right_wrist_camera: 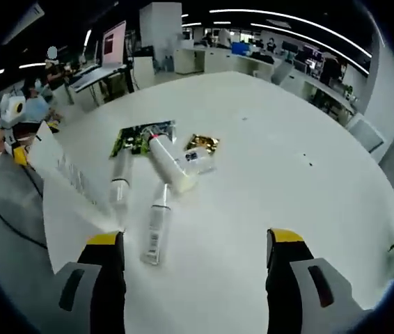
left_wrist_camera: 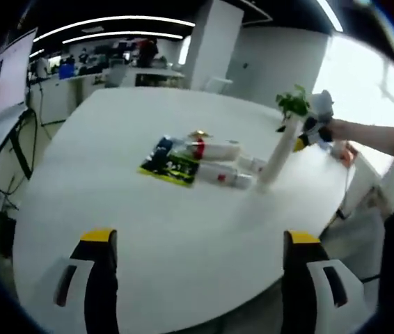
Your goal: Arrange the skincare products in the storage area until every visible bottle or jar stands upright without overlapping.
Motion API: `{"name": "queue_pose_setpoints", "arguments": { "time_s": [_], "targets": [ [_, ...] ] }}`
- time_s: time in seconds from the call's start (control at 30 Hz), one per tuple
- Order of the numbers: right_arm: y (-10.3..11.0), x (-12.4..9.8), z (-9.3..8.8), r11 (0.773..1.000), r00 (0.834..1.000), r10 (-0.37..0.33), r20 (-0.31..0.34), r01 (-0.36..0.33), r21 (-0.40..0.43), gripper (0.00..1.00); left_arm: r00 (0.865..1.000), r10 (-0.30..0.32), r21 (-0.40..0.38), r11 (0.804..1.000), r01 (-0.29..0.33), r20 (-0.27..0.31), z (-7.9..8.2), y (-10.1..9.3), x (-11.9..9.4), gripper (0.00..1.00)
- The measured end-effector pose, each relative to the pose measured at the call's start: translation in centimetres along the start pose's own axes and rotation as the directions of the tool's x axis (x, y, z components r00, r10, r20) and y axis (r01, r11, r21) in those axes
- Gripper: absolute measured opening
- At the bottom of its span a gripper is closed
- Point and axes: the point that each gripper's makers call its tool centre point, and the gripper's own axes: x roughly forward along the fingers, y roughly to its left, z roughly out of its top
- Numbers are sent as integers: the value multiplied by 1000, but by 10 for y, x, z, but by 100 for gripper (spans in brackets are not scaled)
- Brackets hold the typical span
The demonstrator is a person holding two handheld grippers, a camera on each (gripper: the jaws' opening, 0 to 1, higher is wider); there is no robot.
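Several skincare products lie flat in a cluster on the white round table (left_wrist_camera: 113,209): white tubes (left_wrist_camera: 218,149) with red caps, a dark blue bottle (left_wrist_camera: 161,153), a green-yellow packet (left_wrist_camera: 172,169) and a gold item (left_wrist_camera: 198,133). In the right gripper view the tubes (right_wrist_camera: 155,229), a fat white bottle (right_wrist_camera: 169,167), the packet (right_wrist_camera: 136,139) and the gold item (right_wrist_camera: 202,143) lie ahead. A tall white box (left_wrist_camera: 277,156) (right_wrist_camera: 61,167) stands tilted near the table's edge. My left gripper (left_wrist_camera: 200,240) and right gripper (right_wrist_camera: 195,240) are both open and empty, short of the cluster.
A hand holds the right gripper (left_wrist_camera: 317,124) beyond the white box, in front of a green plant (left_wrist_camera: 293,103). The left gripper (right_wrist_camera: 12,118) is at the far left. Office desks and monitors (right_wrist_camera: 113,42) ring the table. The table (right_wrist_camera: 287,139) is bare past the cluster.
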Motion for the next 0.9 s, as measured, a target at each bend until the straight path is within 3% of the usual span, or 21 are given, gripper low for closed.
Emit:
{"name": "queue_pose_setpoints", "arguments": {
  "time_s": [0.27,0.4,0.57,0.7,0.83,0.9],
  "targets": [
    [-9,17,10,996,998,45,-47,-48,-73,80,1000,-19,-3,1000,19,-22,3,-3,6,90],
    [-2,22,17,993,996,71,-51,-75,-93,77,1000,-24,-23,999,24,-13,7,1,8,90],
    [3,38,21,979,989,99,-109,-116,-168,76,999,-30,-23,999,29,-26,6,2,14,90],
    [8,51,37,978,987,139,-86,-150,-144,77,999,-31,-37,999,30,-31,3,6,19,89],
    [11,64,45,963,979,161,-121,-183,-200,75,999,-33,-55,998,32,-31,2,9,23,89],
    [15,70,51,957,977,187,-106,-205,-202,75,999,-35,-58,998,33,-37,0,12,26,89]
  ]
}}
